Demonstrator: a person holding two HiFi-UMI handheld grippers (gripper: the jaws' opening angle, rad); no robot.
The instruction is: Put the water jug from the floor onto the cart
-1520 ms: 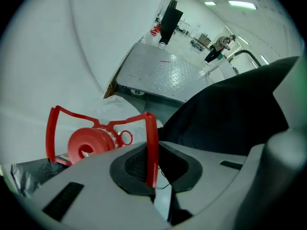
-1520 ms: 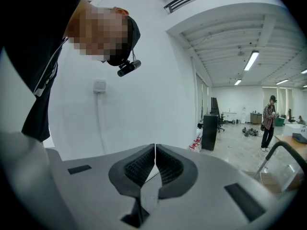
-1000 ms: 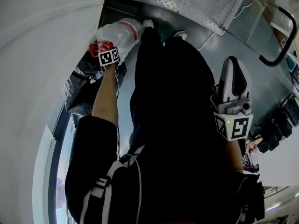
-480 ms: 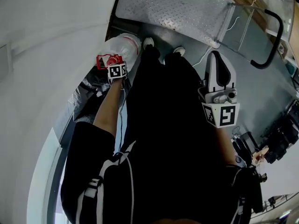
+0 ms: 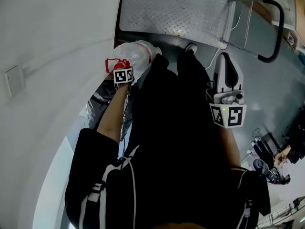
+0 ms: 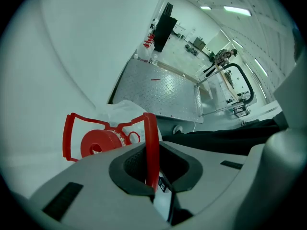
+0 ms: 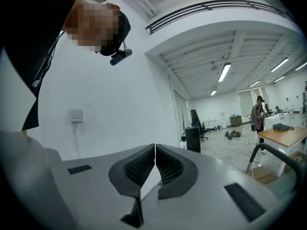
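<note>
A: Checked the left gripper (image 5: 118, 67) yet?

B: Checked. Found it clamped on the red handle (image 6: 152, 143), pinched upright between the pads. Saw the jug (image 5: 138, 54) hanging under it, between 11 and 12 o'clock in the head view, with the cap (image 6: 100, 143) just beside the jaws.

A: Spotted any change over the last second?

B: Yes. Noted arm and jug carried higher, grip no looser. Also noted the jug nearer the cart (image 5: 176, 8) (deck at 12 to 1 o'clock, push bar (image 5: 281, 27) out at 2).

A: Off the floor, then?

B: Judged so. Cannot see its base past the legs, so no claim on clearance.

A: And the right gripper (image 5: 224, 58)?

B: Found its jaws together on nothing, nearer in at 2 to 3 o'clock, pointing out across the room. Raised a little as well, but taking no part in the carry.

A: Meaning for the task?

B: Pick-up done, by the look of it, and carry begun. Left to do: bring the jug over the deck edge and set it down on bare plate. Worth watching that thin handle, since the jug could swing or slip on the way.
</note>
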